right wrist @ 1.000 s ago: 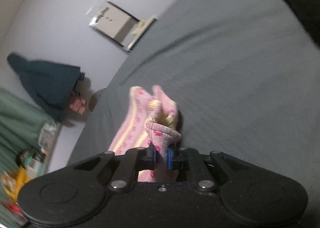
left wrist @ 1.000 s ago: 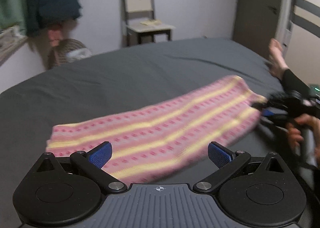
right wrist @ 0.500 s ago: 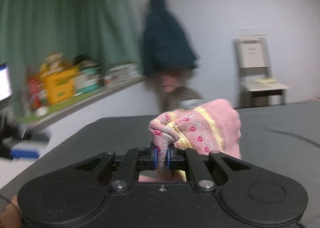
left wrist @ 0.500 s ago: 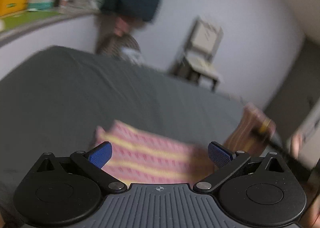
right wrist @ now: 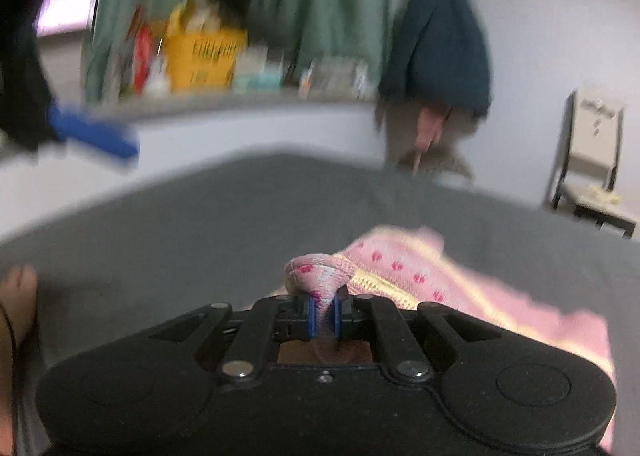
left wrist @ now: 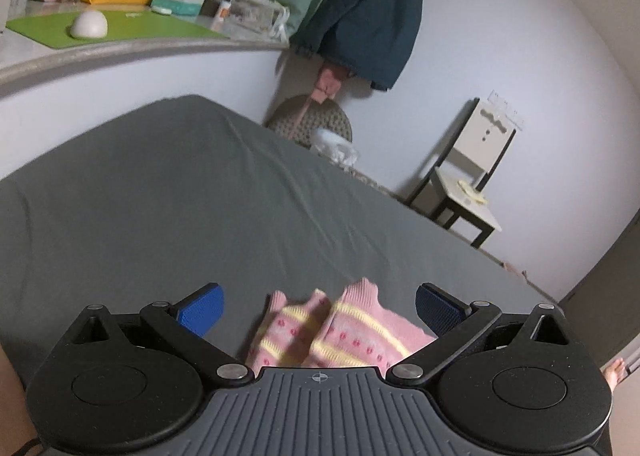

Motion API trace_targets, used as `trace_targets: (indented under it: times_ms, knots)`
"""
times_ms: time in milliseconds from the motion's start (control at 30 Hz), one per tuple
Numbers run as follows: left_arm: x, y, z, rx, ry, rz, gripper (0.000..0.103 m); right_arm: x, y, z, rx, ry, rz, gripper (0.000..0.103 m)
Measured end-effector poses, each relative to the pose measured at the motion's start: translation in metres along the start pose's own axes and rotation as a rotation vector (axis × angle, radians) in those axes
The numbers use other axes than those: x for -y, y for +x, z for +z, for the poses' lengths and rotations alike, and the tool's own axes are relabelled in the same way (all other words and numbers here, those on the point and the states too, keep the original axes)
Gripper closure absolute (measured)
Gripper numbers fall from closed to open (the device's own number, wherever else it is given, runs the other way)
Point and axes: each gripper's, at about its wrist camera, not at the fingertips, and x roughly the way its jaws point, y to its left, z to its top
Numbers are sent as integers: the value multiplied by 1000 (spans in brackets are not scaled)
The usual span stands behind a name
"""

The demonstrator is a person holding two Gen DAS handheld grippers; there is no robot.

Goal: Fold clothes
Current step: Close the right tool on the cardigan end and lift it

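Jaws of the right gripper [right wrist: 324, 314] are clamped on a bunched end of the pink knit garment [left wrist: 340, 332], which lies on the grey bed [left wrist: 160, 196] toward its near edge, while the left gripper [left wrist: 318, 310] stands wide and empty above it; recommended: lay the carried end square onto the resting layer, edges aligned, before releasing.

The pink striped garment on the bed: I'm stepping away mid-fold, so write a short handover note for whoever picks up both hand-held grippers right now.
Right hand-held gripper: shut on a bunched edge of the pink striped garment, lifted off the bed.
Left hand-held gripper: open, holding nothing; the garment's other part lies between its fingers on the grey bed sheet.
Done: one end picked up and carried over toward the other.
Left: lay the held end down, release it, smooth the fold. Whether the edges line up cannot be told.
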Motion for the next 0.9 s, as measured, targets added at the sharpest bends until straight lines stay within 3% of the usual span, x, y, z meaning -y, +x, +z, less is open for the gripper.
trace_targets:
  times_ms: [67, 100, 267, 400, 500, 533, 567, 733, 800, 900]
  knots:
    - [0, 0, 0, 5, -5, 11, 0, 1, -7, 1, 63, 28, 27, 94]
    - [0, -1, 1, 11, -10, 16, 0, -2, -5, -1, 51, 19, 52, 94]
    - [-5, 2, 0, 16, -17, 34, 0, -19, 25, -27, -174, -12, 82, 94]
    - [-6, 11, -3, -19, 8, 41, 0, -25, 9, -21, -141, -106, 81, 85]
    - [-6, 20, -6, -63, 7, 54, 0, -33, -10, -18, -71, -285, 37, 59]
    - [-6, 23, -6, -76, 2, 61, 0, -35, -16, -19, -49, -364, 2, 37]
    - [-7, 25, -7, -86, -8, 69, 0, -36, -20, -23, -30, -446, -10, 33]
    - [-12, 26, -9, -80, -36, 90, 0, -52, -16, -42, -22, -822, 11, 33]
    - [-12, 26, -9, -68, -37, 91, 0, -59, -8, -44, -59, -875, 27, 38]
    - [-12, 26, -9, -64, -37, 88, 0, -59, 5, -39, -123, -836, 70, 67]
